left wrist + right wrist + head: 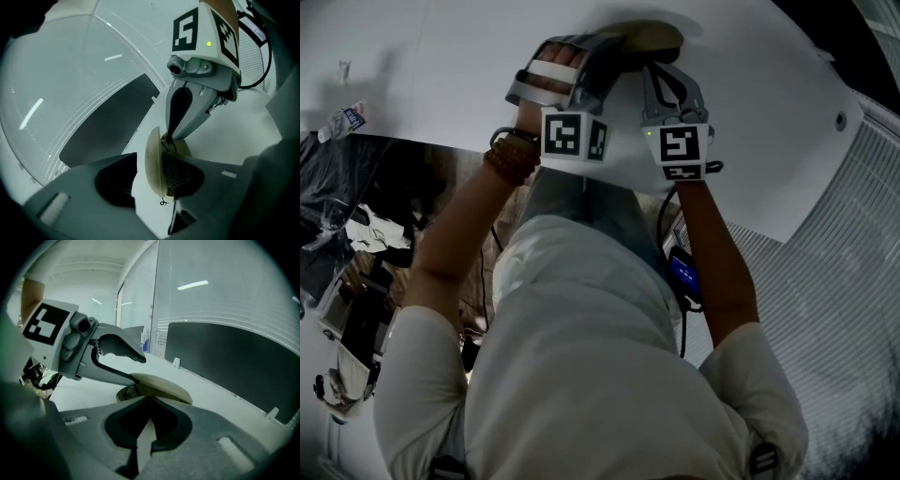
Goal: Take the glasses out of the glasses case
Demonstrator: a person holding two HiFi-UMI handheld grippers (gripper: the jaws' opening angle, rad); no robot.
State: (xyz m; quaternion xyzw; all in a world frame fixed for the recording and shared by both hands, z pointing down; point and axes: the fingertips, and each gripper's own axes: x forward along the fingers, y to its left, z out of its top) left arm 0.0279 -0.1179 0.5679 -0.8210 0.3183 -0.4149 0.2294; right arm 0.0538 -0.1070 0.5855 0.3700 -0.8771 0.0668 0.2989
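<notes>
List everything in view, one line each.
case: 1, tan, on the table between the grippers, ajar
table: 1, white, under the case
bottle: 1, clear with blue label, table's left edge
panel: 1, dark, upright behind the table
bracelets: a few, brown beads, left wrist
left gripper: 1, grey, jaws apart, case lid between them
right gripper: 1, grey, jaws together, tips at the case
</notes>
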